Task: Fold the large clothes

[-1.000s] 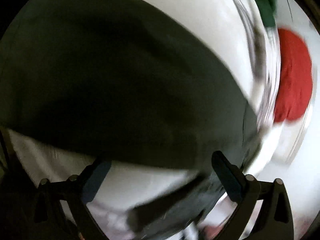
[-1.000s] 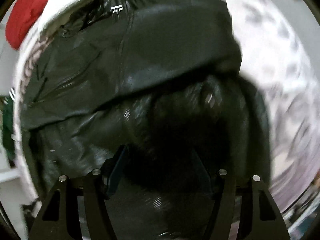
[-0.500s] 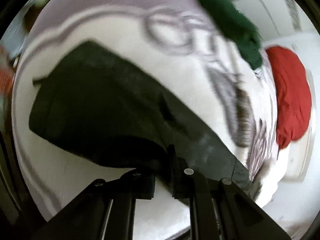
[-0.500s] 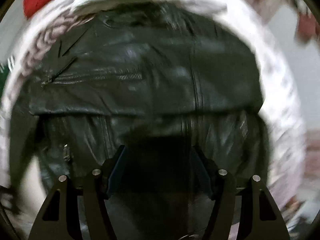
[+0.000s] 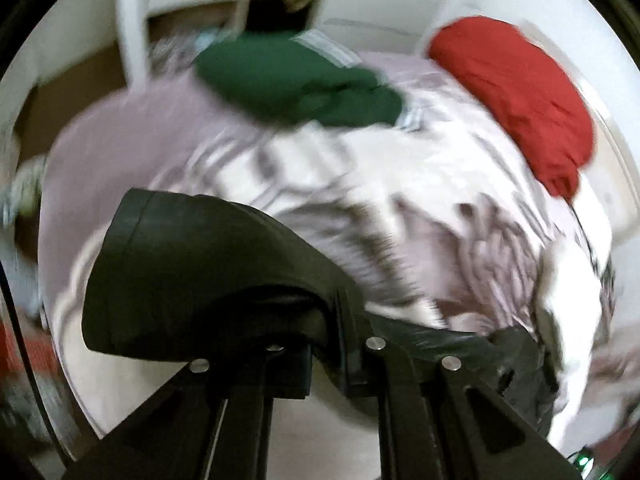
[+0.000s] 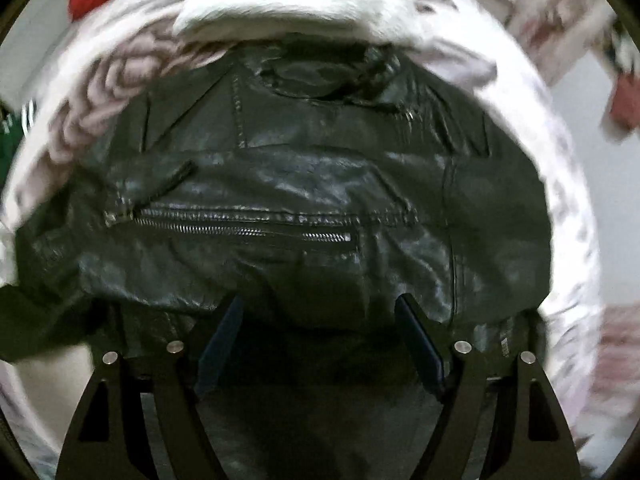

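black leather jacket [image 6: 304, 200] lies spread on a pale floral bedspread [image 5: 400, 184], front up, chest zipper [image 6: 244, 228] running across the right wrist view and collar toward the far edge. left gripper [image 5: 326, 344] is clenched on a dark portion of the jacket, apparently a sleeve [image 5: 192, 276], which stands raised off the bedspread in a curved flap. right gripper [image 6: 320, 340] is released, jaws wide apart, hovering over the near hem with nothing between them. green garment [image 5: 296, 76] and red garment [image 5: 516, 100] rest at the far side of the bed, apart from the jacket. judgement: step in hand is folding the sleeve inward over the body. next move calls for carrying the held part across the chest panel and laying it flat, the free gripper steadying the hem.
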